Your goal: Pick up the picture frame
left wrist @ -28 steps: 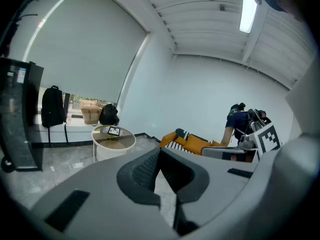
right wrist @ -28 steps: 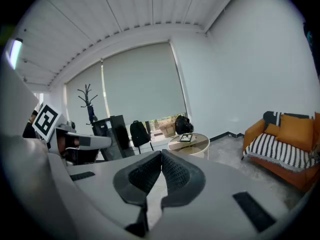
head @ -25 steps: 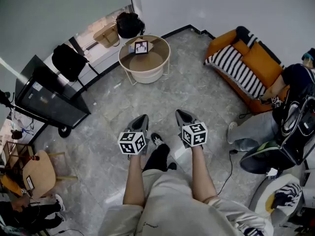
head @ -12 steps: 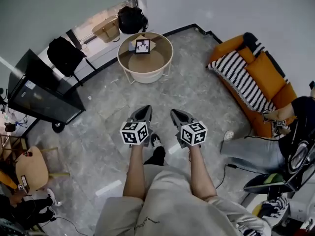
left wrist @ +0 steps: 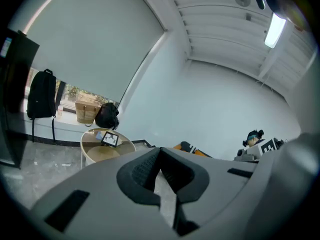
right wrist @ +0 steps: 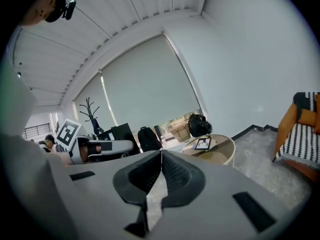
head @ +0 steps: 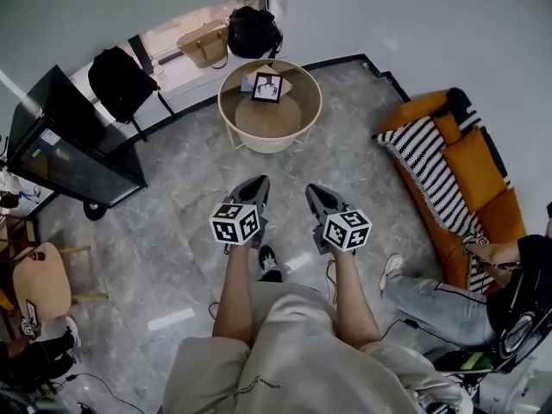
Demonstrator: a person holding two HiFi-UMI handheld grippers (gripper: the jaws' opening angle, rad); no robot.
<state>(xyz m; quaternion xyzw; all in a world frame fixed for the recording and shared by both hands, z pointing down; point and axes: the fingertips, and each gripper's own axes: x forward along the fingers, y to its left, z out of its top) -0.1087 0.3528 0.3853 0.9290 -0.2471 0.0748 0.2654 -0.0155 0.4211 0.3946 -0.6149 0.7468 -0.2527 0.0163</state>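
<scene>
A small black picture frame (head: 268, 86) with a light picture lies on the round beige table (head: 293, 132) at the far wall. It also shows far off in the left gripper view as the frame (left wrist: 110, 139) and in the right gripper view as the frame (right wrist: 203, 144). My left gripper (head: 256, 185) and right gripper (head: 314, 193) are held side by side over the marble floor, well short of the table. Both point toward it. Each has its jaws shut with nothing between them.
An orange sofa (head: 483, 179) with a striped cushion (head: 427, 166) stands at the right. A black monitor on a wheeled stand (head: 65, 149) is at the left. A black backpack (head: 116, 83), a woven bag (head: 203, 43) and a black bag (head: 254, 31) line the window ledge. A seated person's leg (head: 423, 296) reaches in at the lower right.
The person has walked forward and the view has swung right: table and frame sit more central, the sofa has slid right. Both grippers stay shut, side by side.
</scene>
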